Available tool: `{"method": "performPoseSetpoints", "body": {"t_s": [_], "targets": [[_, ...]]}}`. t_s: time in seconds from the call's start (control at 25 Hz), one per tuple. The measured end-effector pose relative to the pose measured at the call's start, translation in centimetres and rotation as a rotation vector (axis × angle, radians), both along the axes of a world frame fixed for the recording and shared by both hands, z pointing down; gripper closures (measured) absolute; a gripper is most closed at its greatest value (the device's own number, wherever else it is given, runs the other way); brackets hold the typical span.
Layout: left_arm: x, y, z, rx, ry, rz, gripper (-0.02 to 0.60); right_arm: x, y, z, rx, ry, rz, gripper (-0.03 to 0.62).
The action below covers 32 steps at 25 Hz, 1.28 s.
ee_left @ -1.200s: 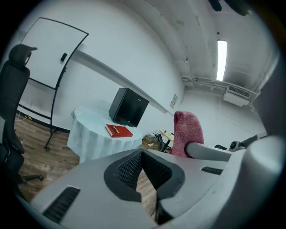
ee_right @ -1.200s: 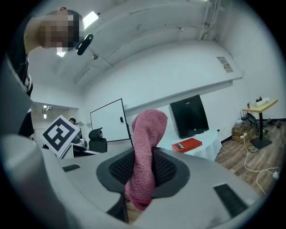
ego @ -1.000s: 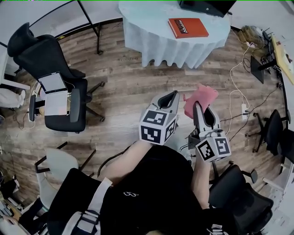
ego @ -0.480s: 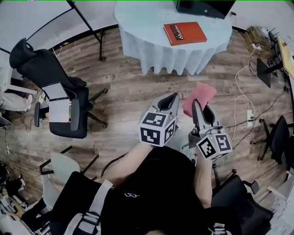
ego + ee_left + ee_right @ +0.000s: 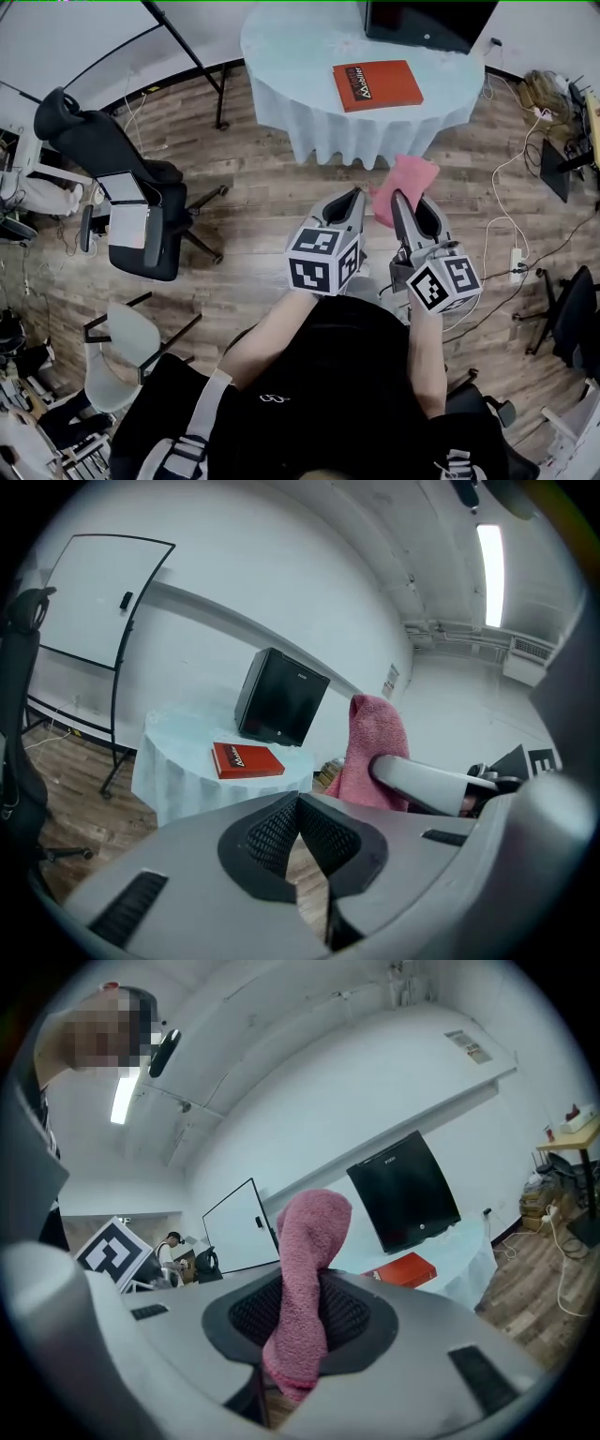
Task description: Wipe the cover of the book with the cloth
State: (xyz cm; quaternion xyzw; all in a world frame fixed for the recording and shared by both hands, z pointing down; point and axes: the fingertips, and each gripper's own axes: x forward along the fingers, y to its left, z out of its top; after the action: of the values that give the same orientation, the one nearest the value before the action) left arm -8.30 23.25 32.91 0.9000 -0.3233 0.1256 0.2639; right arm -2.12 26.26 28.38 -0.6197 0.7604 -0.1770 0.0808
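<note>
Wood floor all round, and at the far side a round tabletop (image 5: 300, 42) draped in pale blue is seen, with the red book (image 5: 377, 84) lying flat on it, just in front of a black monitor (image 5: 427, 21). Its cover is plain red with white lettering across it, facing up, and nothing is laid on top. The pink cloth (image 5: 408, 176) is pinched between the jaws of the right gripper (image 5: 410, 202) and held up in the air, loose end poking above the tips. The left gripper (image 5: 298, 810) is closed on nothing, jaws touching, and carried just beside the right one.

Compared with a second ago, the tabletop is sat lower and bigger in the head view, so the gap to the book is being closed. No wiping can be started yet though, since cloth and cover are kept well apart. The approach is probably only partway done. A black office chair (image 5: 122, 178) is parked off to the left.
</note>
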Motion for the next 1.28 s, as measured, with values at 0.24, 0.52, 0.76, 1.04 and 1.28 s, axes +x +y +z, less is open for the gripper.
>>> {"method": "performPoseSetpoints", "body": {"t_s": [0.24,0.52,0.76,1.04,1.28], "targets": [[4.7,-0.8,-1.3,0.033,0.041,0.048,0.568,4.9,0.2,-1.0,0.013,0.008,0.052,0.494],[9.8,-3.5,0.0,-0.016,0.064,0.110,0.568,8.0,-3.3,0.6,-0.030,0.021,0.071,0.494],[11.3,-12.0,0.5,-0.026,0.098,0.063,0.568,10.7,-11.2,0.1,-0.026,0.050,0.066,0.494],[13.3,-24.3,1.1,-0.097,0.108,0.047,0.568,10.7,-23.4,-0.2,-0.057,0.085,-0.017,0.494],[13.8,-29.4,2.1,-0.149,0.086,0.055,0.568,11.0,-29.1,1.2,-0.125,0.074,-0.018,0.494]]}}
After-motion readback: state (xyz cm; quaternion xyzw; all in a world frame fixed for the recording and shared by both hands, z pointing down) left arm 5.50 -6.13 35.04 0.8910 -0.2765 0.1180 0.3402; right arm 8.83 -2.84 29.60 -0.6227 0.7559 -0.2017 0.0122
